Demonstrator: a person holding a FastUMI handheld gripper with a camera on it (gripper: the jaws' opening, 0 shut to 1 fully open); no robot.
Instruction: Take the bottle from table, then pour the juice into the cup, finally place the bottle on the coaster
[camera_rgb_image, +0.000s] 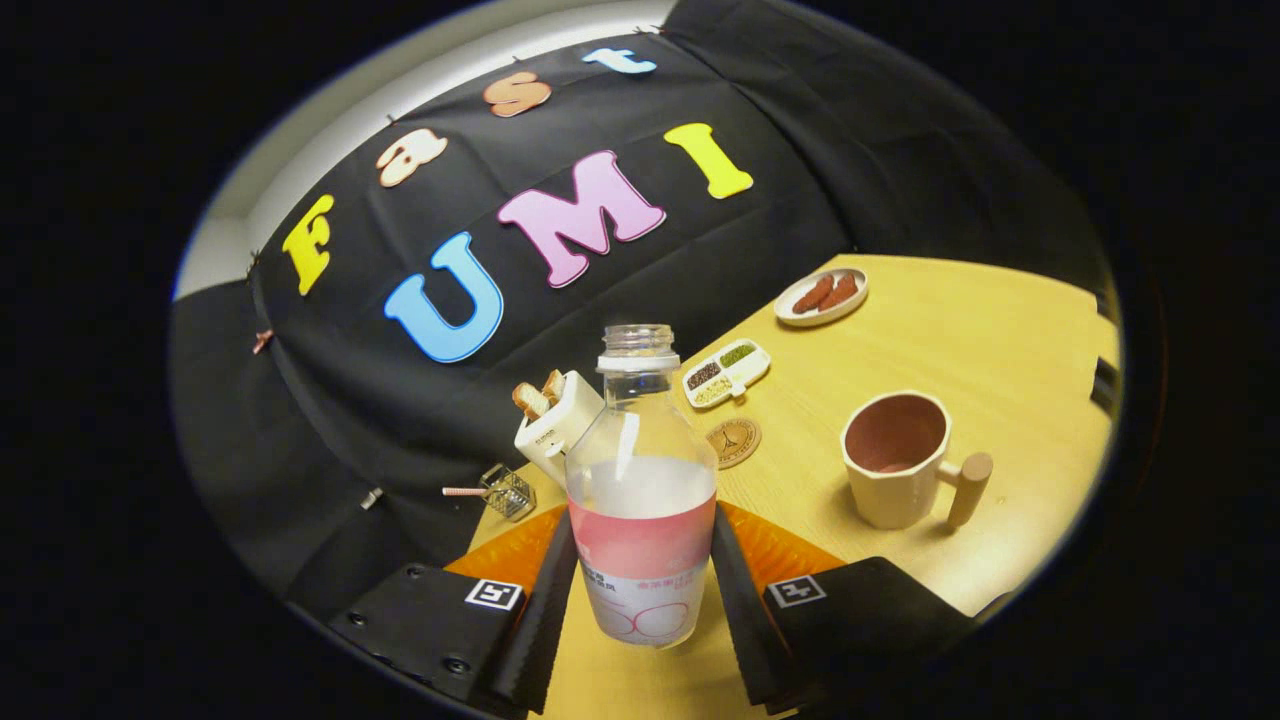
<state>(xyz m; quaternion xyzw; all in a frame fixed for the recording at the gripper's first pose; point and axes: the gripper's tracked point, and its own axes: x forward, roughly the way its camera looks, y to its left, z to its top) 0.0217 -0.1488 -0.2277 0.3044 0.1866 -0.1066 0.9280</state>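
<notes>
A clear uncapped bottle (641, 470) with a pink label and pale juice filling its lower half stands between my two fingers. My gripper (642, 585) is shut on the bottle, both pads pressing its labelled sides, and the whole view is tilted. The cream cup (897, 458) with a brownish inside and a wooden handle stands on the table to the right, beyond the fingers. A round brown coaster (734, 441) lies flat just behind the bottle, between it and the cup.
A white toaster (556, 422) with bread slices stands behind the bottle to the left, with a small wire basket (507, 491) beside it. A divided tray (726, 372) of grains and a plate (821, 297) of sausages lie farther back on the wooden table (960, 340).
</notes>
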